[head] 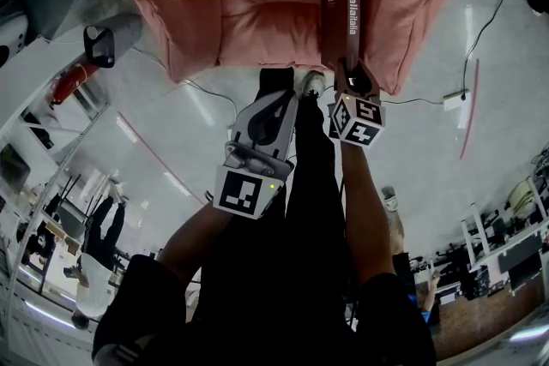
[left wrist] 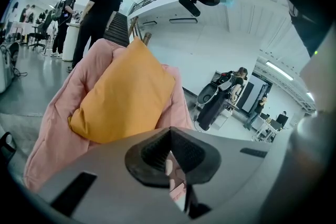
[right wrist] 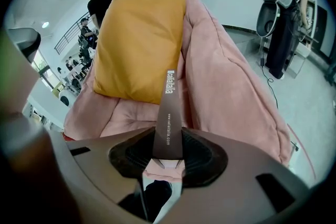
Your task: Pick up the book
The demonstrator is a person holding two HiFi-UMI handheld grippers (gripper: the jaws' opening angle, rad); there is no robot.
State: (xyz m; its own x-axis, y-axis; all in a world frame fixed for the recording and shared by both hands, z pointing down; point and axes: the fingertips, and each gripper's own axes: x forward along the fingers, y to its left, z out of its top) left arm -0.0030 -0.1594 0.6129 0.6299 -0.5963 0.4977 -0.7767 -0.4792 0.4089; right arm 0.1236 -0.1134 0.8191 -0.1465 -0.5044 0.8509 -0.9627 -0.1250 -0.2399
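Over armchair (head: 257, 21) | book (head: 340, 13): long axis straight out from right tool (right wrist: 168, 156), clamped | left tool (left wrist: 170, 159) closed

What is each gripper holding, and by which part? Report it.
The right gripper clamps the slim dark-brown book with white spine lettering by its near end, a jaw on each cover. The left gripper holds nothing.

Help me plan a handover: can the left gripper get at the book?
Probably yes: the book stands clamped in the right gripper, and the left gripper hangs beside it, nothing between; its shut jaws must open first.
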